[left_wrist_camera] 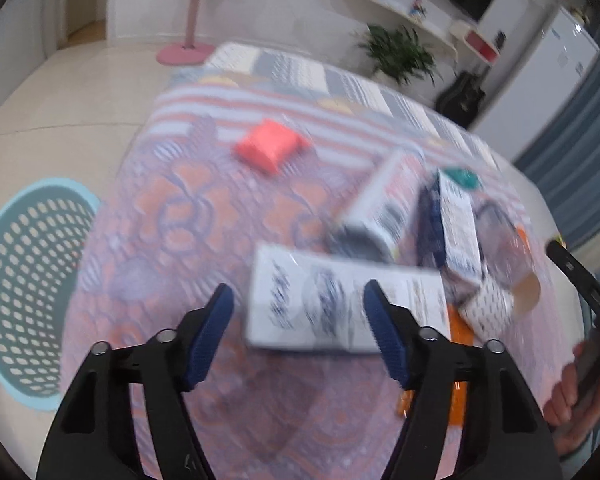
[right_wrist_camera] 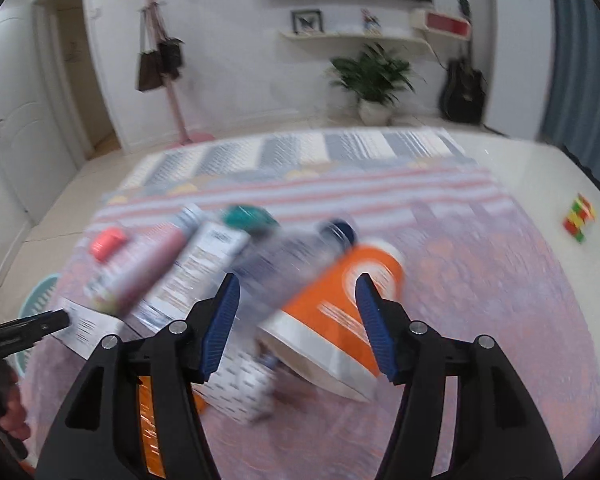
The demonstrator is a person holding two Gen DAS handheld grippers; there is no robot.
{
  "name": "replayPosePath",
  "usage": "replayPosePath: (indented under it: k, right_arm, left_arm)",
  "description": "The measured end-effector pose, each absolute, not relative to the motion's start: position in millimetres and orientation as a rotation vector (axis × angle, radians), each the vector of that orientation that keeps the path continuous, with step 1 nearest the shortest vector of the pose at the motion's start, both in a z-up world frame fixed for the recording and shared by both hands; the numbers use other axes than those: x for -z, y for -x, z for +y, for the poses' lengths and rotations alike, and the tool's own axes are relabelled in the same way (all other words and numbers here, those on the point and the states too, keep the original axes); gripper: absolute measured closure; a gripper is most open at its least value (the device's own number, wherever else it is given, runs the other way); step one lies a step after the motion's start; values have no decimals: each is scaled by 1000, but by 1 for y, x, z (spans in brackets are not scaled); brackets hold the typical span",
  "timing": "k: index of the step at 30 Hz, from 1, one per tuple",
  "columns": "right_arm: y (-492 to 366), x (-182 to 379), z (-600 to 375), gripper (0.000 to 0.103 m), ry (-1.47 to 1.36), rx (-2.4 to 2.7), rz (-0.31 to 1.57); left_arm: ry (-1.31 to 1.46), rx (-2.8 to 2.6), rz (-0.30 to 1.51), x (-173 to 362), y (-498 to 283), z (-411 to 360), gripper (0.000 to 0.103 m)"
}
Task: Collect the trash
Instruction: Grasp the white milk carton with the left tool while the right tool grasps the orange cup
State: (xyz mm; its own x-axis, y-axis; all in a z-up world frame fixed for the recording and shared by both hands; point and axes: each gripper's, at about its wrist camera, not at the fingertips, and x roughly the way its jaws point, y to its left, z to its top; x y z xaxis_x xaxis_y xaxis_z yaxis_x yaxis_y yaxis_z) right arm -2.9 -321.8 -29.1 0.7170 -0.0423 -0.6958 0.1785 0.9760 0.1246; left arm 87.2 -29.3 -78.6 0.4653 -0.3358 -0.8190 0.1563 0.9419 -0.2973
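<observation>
Claws spread wide, trash on rug

Each wrist camera looks forward and down, close above the rug. Both views share the pile of trash and the far wall.

Your trash pile sits mid-rug | flat carton at pile's near side | small packet apart, toward rug's far edge | basket on floor off rug's left edge | your block toy off right edge
</observation>
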Motion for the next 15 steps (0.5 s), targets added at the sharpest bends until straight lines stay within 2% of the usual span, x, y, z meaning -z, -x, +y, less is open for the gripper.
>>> replayPosePath:
  k: [8,11,15]
  right_arm:
    - [7,53,-342,46,-217,178,823]
    - [8,53,-350,46,-231,192,825]
    - [10,54,-360,45,-270,184,829]
  left_arm:
    - [79,582,1157,73,-49,-65,42]
    - [41,745,1160,65,-34,-77,36]
    - [-8,744,1076,52,-28,-80,29]
